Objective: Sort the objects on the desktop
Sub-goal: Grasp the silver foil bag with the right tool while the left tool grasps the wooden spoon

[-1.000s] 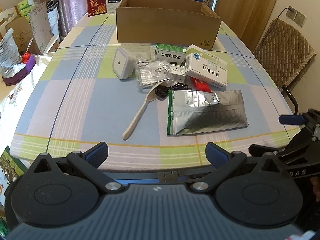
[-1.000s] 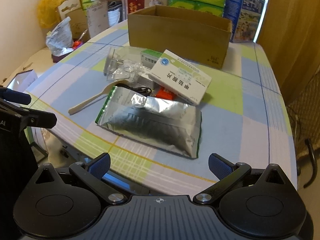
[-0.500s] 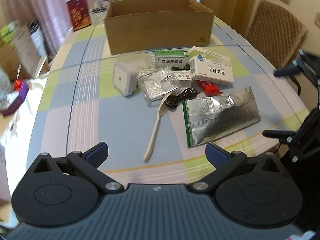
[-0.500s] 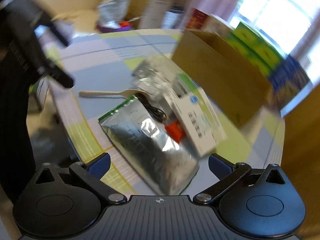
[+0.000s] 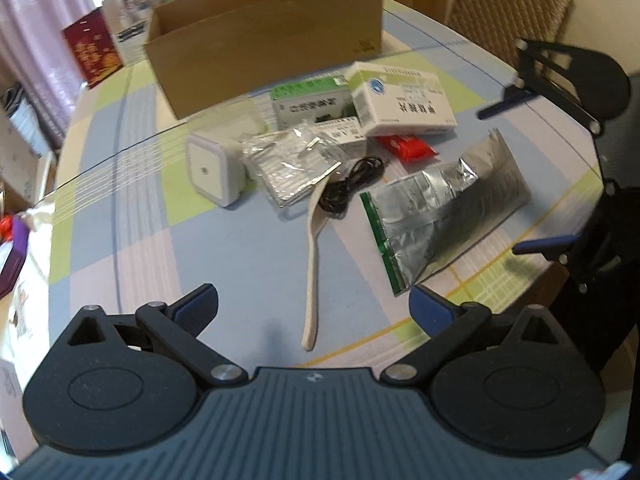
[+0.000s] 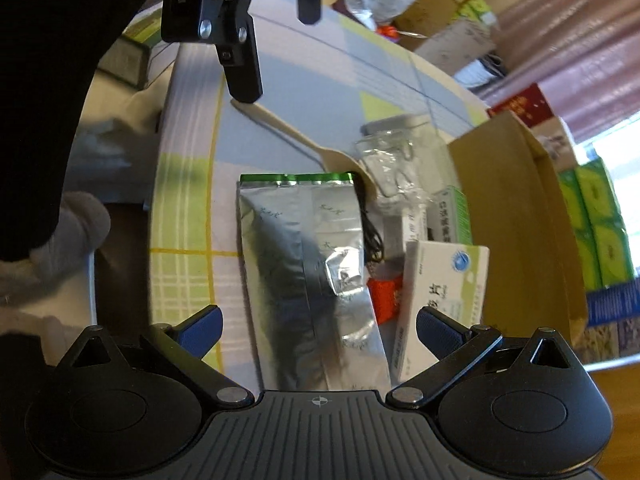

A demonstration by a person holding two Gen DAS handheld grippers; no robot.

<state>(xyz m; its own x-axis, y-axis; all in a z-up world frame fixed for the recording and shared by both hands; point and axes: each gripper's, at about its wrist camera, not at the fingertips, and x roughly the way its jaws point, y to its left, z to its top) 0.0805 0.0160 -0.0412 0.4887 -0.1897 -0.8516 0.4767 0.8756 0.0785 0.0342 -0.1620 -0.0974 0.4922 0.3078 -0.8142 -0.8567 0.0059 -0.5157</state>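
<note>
Both grippers have swung in, left gripper [image 5: 312, 306] gaping over the light, stiff spoon [image 5: 313, 258]'s handle, right gripper [image 6: 319, 330] spread above the slippery, crinkly foil pouch [image 6: 308, 272].

You see a tablecloth [image 5: 248, 248] checked blue, lilac and lime; silver foil pouch [image 5: 444, 208], green-edged; cream spoon [image 5: 314, 248]; black cable [image 5: 348, 184]; red packet [image 5: 408, 147]; brown cardboard box [image 5: 268, 48]; white-green medicine box [image 5: 400, 102].

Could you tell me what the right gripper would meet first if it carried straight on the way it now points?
Most likely the silver foil pouch: it lies directly between and ahead of the open right gripper, with the white medicine box just off to one side. Height above the table is unclear.
</note>
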